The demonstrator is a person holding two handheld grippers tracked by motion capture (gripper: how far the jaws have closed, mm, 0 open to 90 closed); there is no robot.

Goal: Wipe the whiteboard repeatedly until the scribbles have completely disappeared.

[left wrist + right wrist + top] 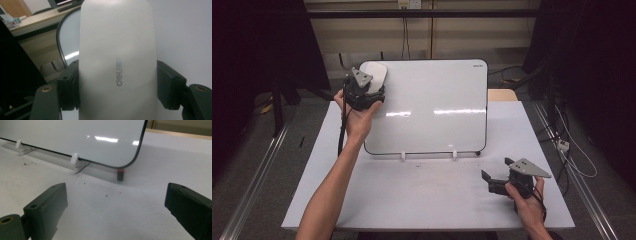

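Note:
A white whiteboard with a thin black rim stands tilted on two white clip feet in the middle of the white table. My left gripper is at the board's upper left corner, shut on a white oblong eraser. In the left gripper view the eraser sits upright between the two black pads, with grey lettering on its face. My right gripper rests near the table's front right, below the board's lower right corner. Its jaws stand wide open with only bare table between them.
A small dark object with a red top stands under the board's lower right corner. One clip foot shows close ahead of the right gripper. Dark stands and cables flank the table, and a wooden surface lies behind the board.

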